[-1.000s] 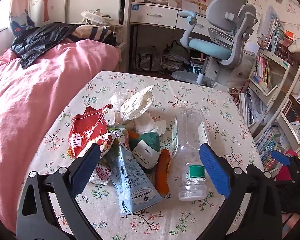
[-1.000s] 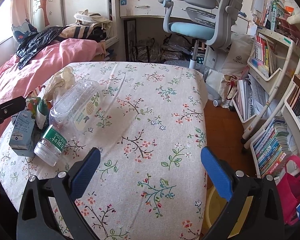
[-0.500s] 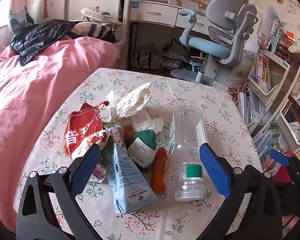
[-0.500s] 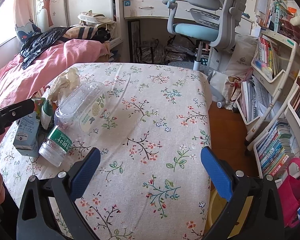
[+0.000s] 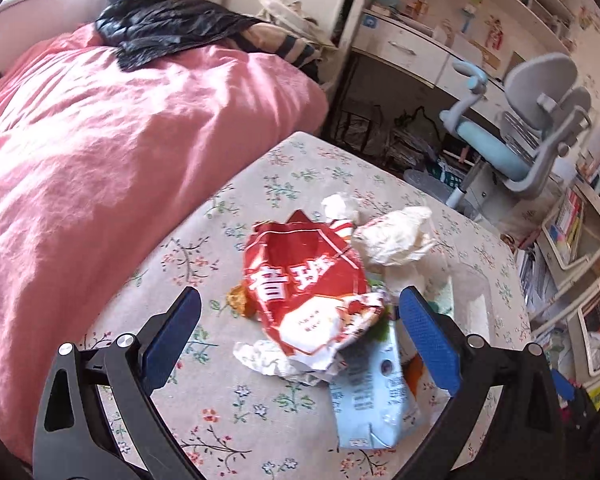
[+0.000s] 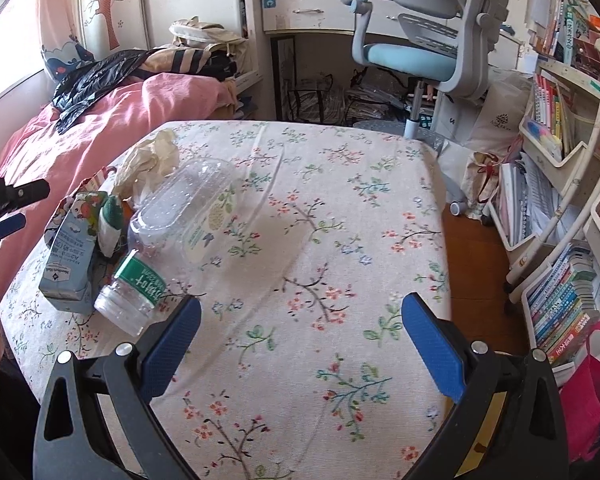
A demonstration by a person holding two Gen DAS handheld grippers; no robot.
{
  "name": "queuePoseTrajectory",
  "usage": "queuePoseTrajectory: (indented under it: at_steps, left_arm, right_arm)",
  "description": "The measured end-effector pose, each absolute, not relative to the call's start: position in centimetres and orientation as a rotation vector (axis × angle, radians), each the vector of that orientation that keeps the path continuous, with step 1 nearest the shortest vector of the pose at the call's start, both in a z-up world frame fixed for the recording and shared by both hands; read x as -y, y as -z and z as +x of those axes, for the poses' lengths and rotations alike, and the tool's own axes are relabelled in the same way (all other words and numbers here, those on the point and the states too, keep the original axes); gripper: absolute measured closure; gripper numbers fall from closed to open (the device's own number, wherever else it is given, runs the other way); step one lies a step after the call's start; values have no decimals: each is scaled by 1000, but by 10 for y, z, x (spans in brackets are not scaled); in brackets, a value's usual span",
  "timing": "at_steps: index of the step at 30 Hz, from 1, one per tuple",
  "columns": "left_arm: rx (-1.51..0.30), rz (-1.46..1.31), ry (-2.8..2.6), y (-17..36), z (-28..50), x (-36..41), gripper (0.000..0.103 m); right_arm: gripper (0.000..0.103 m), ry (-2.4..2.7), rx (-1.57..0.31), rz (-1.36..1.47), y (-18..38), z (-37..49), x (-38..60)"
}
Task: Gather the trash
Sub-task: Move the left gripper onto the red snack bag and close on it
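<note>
A pile of trash lies on the floral table (image 5: pixel 276 188). In the left wrist view a red snack bag (image 5: pixel 308 292) is on top, with crumpled white paper (image 5: pixel 396 234) behind it and a light blue carton (image 5: pixel 374 400) in front right. My left gripper (image 5: pixel 300 322) is open, its jaws either side of the red bag, just above it. In the right wrist view a clear plastic bottle (image 6: pixel 172 236) with a green label lies beside the carton (image 6: pixel 66 260). My right gripper (image 6: pixel 300 328) is open and empty over bare tablecloth (image 6: pixel 320 208), right of the bottle.
A bed with a pink quilt (image 5: pixel 100 140) borders the table's left side. A grey and blue desk chair (image 6: pixel 428 32) and a desk stand behind the table. Book racks (image 6: pixel 556 208) and a pink bag (image 6: pixel 588 392) stand on the floor at the right.
My left gripper has swung left and closer to the pile, so the red bag now sits between its jaws. My right gripper has drifted slightly; the trash has not moved.
</note>
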State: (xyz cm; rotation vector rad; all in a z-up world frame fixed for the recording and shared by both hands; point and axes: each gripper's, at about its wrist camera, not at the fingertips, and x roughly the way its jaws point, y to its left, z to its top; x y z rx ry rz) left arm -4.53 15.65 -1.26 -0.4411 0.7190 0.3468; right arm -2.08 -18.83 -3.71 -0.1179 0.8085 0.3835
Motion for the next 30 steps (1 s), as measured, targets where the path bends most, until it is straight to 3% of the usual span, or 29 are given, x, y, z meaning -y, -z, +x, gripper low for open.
queuePoseTrajectory:
  at_steps: [30]
  left_arm:
    - [-823, -284, -322, 30, -28, -145, 8]
  right_arm:
    - [6, -531, -796, -114, 35, -17, 118]
